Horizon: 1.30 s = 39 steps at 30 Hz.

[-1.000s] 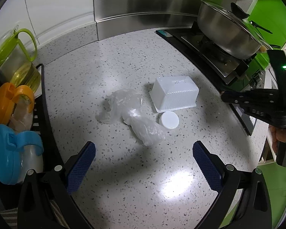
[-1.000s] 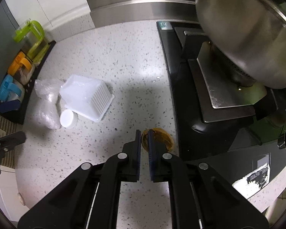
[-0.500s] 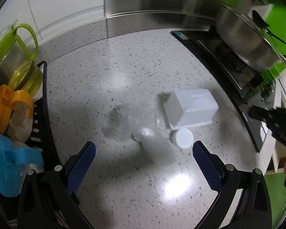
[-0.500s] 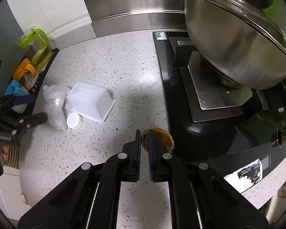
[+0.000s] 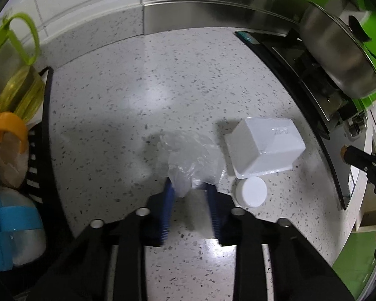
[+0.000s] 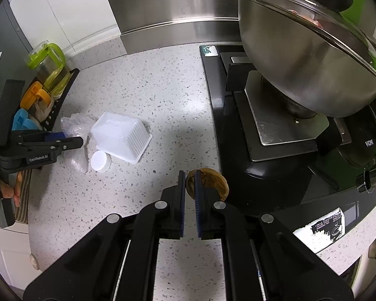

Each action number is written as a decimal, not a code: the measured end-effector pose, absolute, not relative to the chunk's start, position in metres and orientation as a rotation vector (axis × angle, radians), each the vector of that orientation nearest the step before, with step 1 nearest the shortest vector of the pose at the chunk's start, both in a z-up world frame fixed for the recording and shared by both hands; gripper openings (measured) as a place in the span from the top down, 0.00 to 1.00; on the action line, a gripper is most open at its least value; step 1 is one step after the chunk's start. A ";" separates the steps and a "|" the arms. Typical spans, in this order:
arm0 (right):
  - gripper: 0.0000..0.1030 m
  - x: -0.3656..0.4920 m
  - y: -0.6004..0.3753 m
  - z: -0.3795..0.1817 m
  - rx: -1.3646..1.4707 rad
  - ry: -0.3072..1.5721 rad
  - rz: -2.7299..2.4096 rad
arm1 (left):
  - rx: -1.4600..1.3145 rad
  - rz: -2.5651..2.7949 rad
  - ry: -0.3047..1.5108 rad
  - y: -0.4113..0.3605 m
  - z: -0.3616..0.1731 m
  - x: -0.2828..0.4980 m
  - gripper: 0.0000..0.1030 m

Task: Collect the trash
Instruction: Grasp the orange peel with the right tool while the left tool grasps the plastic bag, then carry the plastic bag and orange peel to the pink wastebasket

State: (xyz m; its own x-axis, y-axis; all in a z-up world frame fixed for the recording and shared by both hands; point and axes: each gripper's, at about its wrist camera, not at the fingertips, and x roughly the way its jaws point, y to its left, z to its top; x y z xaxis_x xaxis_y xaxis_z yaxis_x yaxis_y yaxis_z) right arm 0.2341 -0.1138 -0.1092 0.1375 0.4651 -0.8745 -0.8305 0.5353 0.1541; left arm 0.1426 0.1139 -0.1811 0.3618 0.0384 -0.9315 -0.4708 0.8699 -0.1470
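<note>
My left claw (image 5: pixel 189 186) has just been closing, and its blue pads now pinch the near end of the clear bag (image 5: pixel 190 155) on the counter (image 5: pixel 127 95). The white tub (image 5: pixel 263 148) (upside down) sits at the bag's three o'clock, the round lid (image 5: pixel 252 191) at its four. My right claw (image 6: pixel 190 183) is clamped on a brown disc (image 6: pixel 213 181) beside the stove (image 6: pixel 275 150).
</note>
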 end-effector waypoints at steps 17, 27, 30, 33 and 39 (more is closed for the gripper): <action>0.94 0.204 -0.133 -0.063 -0.316 1.032 0.971 | -0.292 0.278 1.063 0.093 -0.107 0.108 0.90; 0.94 0.157 -0.202 -0.002 -0.221 0.958 0.808 | -0.177 0.075 0.975 0.052 -0.046 0.086 0.90; 0.94 0.139 -0.230 0.010 -0.184 0.938 0.725 | -0.132 -0.012 0.959 0.032 -0.035 0.083 0.90; 0.94 0.117 -0.264 0.019 -0.142 0.929 0.621 | -0.076 -0.123 0.952 0.005 -0.028 0.084 0.90; 0.94 0.074 -0.336 0.020 -0.054 0.942 0.433 | 0.021 -0.321 0.942 -0.060 -0.017 0.080 0.90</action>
State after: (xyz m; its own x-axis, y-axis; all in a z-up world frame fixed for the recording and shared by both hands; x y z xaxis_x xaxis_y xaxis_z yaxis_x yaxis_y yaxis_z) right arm 0.0742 -0.3365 0.0201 0.5092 0.3362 -0.7923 -0.3827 0.9130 0.1414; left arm 0.0805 -0.0598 -0.0174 0.5440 -0.2619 -0.7972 0.2797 0.9523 -0.1220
